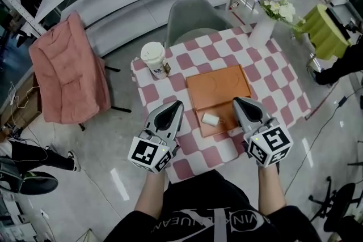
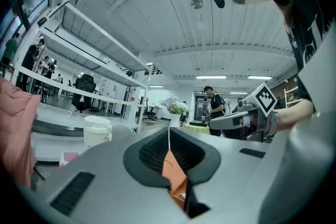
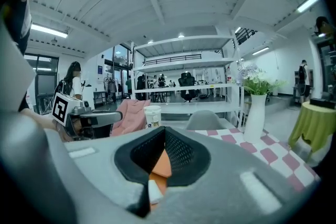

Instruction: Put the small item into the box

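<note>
A flat orange box [image 1: 218, 88] lies in the middle of the pink-and-white checked table [image 1: 272, 79]. The small white item [image 1: 211, 118] rests on the box's near part. My left gripper [image 1: 177, 103] hovers at the box's left near corner, jaws closed together with nothing held. My right gripper [image 1: 238, 100] hovers over the box's right near side, also shut and holding nothing. In the left gripper view the left gripper [image 2: 169, 136] shows only orange below its closed jaws. The right gripper [image 3: 165, 136] looks over the orange box [image 3: 160, 165], with the white item [image 3: 155, 191] below it.
A white lidded cup [image 1: 153, 59] stands at the table's far left corner. A white vase of flowers [image 1: 262, 30] stands at the far right. Behind the table is a grey chair [image 1: 195, 17]; a pink jacket [image 1: 68, 71] hangs to the left. A green-covered table [image 1: 326, 31] is at the right.
</note>
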The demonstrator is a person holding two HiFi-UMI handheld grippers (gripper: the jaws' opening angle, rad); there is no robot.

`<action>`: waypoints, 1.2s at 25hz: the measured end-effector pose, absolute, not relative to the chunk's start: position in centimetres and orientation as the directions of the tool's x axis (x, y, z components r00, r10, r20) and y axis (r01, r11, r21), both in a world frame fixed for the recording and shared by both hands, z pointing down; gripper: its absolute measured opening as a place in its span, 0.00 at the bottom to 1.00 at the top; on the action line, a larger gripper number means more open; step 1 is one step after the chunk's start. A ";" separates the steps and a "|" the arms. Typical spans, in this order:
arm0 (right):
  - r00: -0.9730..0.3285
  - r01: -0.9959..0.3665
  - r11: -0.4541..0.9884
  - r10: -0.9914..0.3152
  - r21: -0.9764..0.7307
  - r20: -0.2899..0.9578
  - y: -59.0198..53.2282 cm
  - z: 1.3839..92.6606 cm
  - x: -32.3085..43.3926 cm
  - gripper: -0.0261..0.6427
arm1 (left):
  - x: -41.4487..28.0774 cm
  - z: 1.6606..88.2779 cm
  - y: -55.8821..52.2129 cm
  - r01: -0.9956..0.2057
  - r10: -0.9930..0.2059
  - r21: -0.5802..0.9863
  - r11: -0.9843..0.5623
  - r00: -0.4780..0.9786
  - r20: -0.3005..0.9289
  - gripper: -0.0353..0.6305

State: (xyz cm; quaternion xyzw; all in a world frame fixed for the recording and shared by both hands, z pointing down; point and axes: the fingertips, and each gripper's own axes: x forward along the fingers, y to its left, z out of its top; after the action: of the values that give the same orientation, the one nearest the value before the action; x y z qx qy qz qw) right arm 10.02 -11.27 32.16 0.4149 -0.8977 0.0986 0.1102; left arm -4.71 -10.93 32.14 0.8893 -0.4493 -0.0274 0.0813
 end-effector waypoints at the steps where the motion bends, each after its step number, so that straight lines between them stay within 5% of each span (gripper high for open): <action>1: -0.628 -0.771 0.632 -0.729 -0.084 0.273 -11.3 31.9 10.1 0.05 | -4.8 31.9 -10.9 -0.795 -0.804 0.168 -0.584 0.595 0.021 0.07; 30: -0.600 -0.799 0.597 -0.788 -0.070 0.137 -10.7 27.6 10.7 0.05 | -7.2 29.3 -10.0 -0.809 -0.826 0.178 -0.560 0.562 -0.046 0.07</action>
State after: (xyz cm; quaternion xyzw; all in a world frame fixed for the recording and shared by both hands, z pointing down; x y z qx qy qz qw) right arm 10.70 -10.65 27.61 0.4446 -0.8924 0.0622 0.0456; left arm -7.17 -10.02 29.27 0.8811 -0.4639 -0.0619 0.0683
